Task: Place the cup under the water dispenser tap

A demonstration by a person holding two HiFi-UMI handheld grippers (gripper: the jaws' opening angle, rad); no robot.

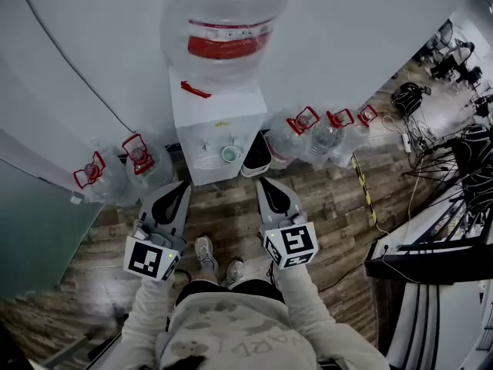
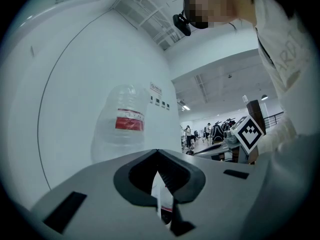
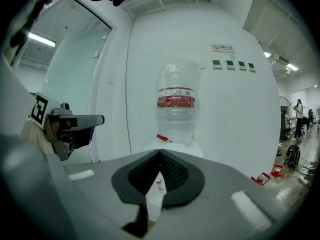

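A white water dispenser (image 1: 219,122) stands against the wall with a big clear bottle (image 1: 227,29) on top. A small pale cup (image 1: 229,154) sits in its tap recess, under the right-hand tap. My left gripper (image 1: 183,185) and right gripper (image 1: 262,182) hover side by side just in front of the dispenser, pointing at it, clear of the cup. In the left gripper view my left gripper (image 2: 157,153) has its jaws together with nothing held, and the bottle (image 2: 125,126) rises behind. The right gripper (image 3: 160,153) is likewise shut and empty, facing the bottle (image 3: 176,104).
Spare water bottles with red handles stand on the wood floor at the dispenser's left (image 1: 115,168) and right (image 1: 323,133). Cables (image 1: 439,153) and dark frames crowd the far right. The person's shoes (image 1: 219,257) are between the grippers, below them.
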